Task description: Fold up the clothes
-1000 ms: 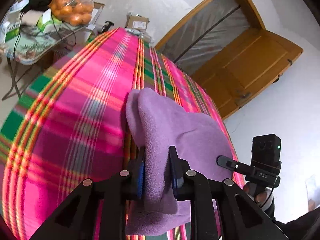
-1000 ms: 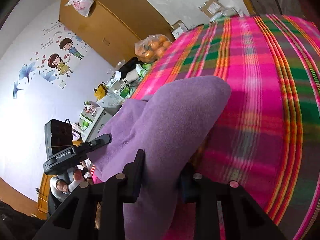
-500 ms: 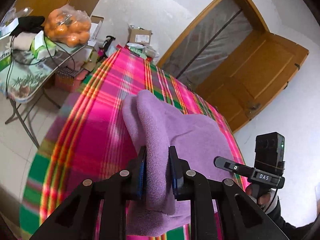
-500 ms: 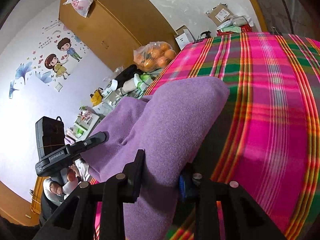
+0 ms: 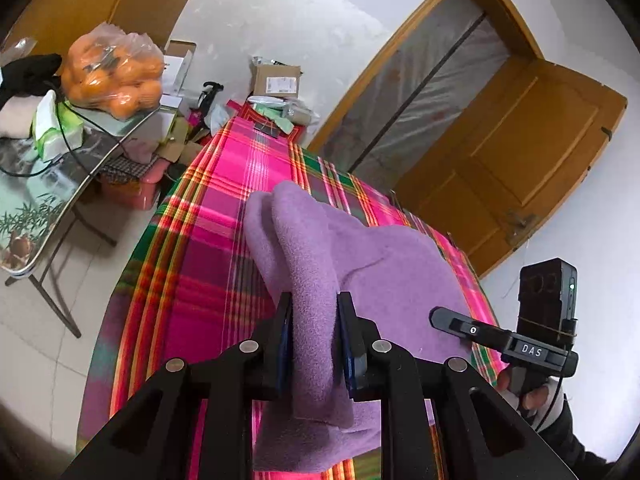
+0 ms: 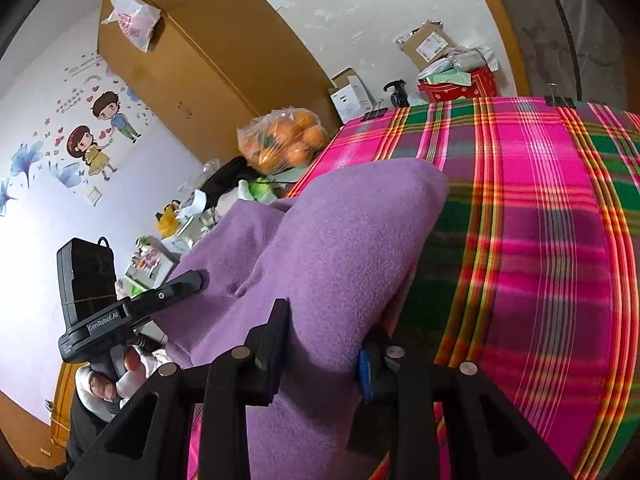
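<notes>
Carried back along the plaid cloth [image 5: 192, 280], the purple garment [image 5: 360, 264] is now seen with far more of the table's far end and the floor beyond it than a second ago, while its hold in both grippers is unchanged. The garment is held off the cloth near the table's near end, one edge pinched at two points so that the fabric is kept spread between them and a doubled layer hangs below; this is judged to be how a fold line is being set before the piece is laid down.

A thick bunch of fleece is clamped between the jaws of the left gripper [image 5: 314, 340], the pads pressed into it on both sides. A wider bunch is gripped by the right gripper [image 6: 320, 344]; its jaws are easing apart slightly, yet the fabric is still squeezed between them. Each gripper is seen from the other's camera, held by a hand [image 6: 108, 380] at the pistol handle, side by side at a like height, which keeps the held edge level.

Further out, a side table [image 5: 60, 184] with a bag of oranges [image 5: 114, 76] stands to the left, boxes [image 5: 276, 80] sit past the table's end, and a wooden door [image 5: 520, 152] stands open beyond.
</notes>
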Demonstrator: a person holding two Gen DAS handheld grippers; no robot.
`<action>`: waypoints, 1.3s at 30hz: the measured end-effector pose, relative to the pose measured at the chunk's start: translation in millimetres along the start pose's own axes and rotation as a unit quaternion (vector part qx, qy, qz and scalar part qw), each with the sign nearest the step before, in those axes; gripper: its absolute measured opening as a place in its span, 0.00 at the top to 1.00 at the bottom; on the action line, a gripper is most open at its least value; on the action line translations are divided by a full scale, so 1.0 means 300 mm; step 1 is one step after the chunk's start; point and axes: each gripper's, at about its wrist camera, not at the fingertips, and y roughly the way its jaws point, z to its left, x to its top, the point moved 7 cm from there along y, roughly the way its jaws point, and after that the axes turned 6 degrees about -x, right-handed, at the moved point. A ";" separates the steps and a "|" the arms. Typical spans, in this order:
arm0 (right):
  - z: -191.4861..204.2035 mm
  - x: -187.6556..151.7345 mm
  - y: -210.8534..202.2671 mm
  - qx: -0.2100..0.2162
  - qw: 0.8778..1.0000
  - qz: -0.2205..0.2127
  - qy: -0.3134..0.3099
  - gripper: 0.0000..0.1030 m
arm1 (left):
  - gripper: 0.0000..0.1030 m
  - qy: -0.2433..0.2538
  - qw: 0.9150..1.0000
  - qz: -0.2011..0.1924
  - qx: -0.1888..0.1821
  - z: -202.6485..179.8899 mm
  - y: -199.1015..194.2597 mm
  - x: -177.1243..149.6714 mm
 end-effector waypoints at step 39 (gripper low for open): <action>0.041 -0.262 -0.023 -0.166 0.979 -0.006 -0.120 0.61 | 0.77 0.083 0.986 0.003 0.143 -0.006 -0.025 -0.209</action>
